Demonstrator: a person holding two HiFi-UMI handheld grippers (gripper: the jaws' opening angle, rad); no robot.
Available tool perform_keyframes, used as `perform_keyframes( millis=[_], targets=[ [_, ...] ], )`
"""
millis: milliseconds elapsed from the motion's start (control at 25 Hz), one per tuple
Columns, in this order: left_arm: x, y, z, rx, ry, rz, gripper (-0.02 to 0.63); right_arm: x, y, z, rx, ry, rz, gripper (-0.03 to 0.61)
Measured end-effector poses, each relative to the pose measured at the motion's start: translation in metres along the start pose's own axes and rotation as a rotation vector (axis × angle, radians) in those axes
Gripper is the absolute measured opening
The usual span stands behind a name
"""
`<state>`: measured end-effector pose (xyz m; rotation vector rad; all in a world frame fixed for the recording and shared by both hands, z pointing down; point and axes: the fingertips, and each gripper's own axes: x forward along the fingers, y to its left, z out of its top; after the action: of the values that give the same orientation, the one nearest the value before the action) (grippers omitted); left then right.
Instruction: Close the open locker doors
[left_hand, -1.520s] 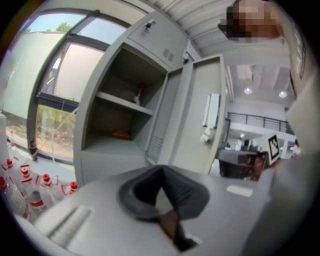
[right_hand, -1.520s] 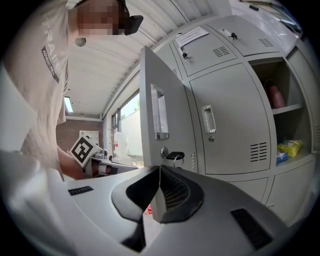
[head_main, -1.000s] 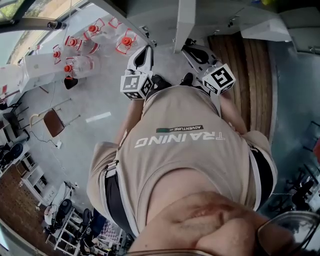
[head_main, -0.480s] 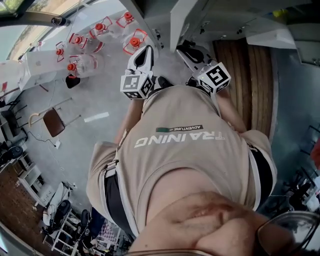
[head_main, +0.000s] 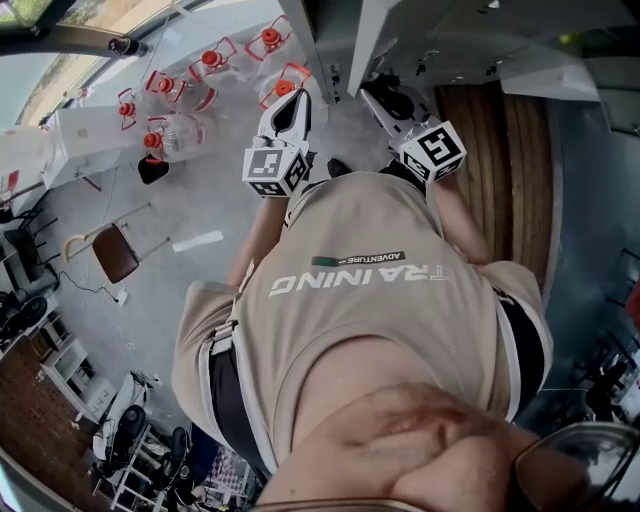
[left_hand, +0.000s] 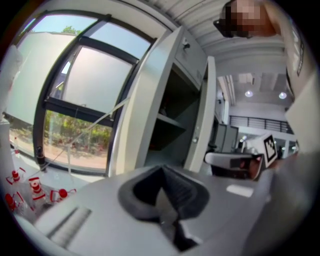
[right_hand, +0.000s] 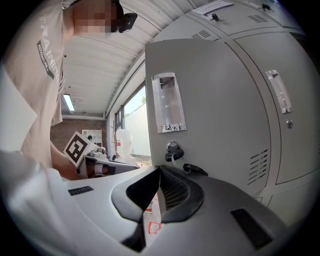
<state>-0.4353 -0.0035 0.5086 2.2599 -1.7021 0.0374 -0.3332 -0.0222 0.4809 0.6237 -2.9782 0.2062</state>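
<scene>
A grey locker door (right_hand: 210, 115) stands open right in front of my right gripper (right_hand: 159, 192), which is shut on nothing. The door carries a recessed handle (right_hand: 168, 102) and a key (right_hand: 173, 148) hanging in its lock. In the head view its edge (head_main: 370, 45) rises between my two grippers. My left gripper (left_hand: 162, 200), shut and empty, faces an open locker with a dark interior and a shelf (left_hand: 172, 122), flanked by two open doors (left_hand: 150, 100) (left_hand: 202, 125). From the head view, the left gripper (head_main: 293, 108) and right gripper (head_main: 385, 98) are both held out low before the person's beige shirt.
Several large water bottles with red caps (head_main: 200, 75) stand on the floor at the left, below a big window (left_hand: 75, 100). A brown chair (head_main: 115, 252) stands further left. Closed lockers (right_hand: 270, 100) fill the right side. A wooden strip (head_main: 505, 170) runs along the right.
Both grippers have edged forward toward the lockers, and the open door's edge now stands closer between them. The jaws have stayed shut.
</scene>
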Motion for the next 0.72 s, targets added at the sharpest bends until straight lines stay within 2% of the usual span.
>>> perform_keyframes(
  millis=[320,560,720],
  targets=[
    [-0.006,0.025,0.008,-0.004,-0.016,0.006,-0.002,0.032,-0.007,0.006,0.003,-0.016,-0.098,0.015],
    [0.002,0.039,0.015,-0.012,-0.039,0.058,-0.001,0.056,-0.023,0.01,0.026,-0.022,-0.097,0.015],
    [0.005,0.046,0.02,-0.01,-0.049,0.108,-0.001,0.068,-0.029,0.012,0.043,-0.031,-0.055,0.015]
  ],
)
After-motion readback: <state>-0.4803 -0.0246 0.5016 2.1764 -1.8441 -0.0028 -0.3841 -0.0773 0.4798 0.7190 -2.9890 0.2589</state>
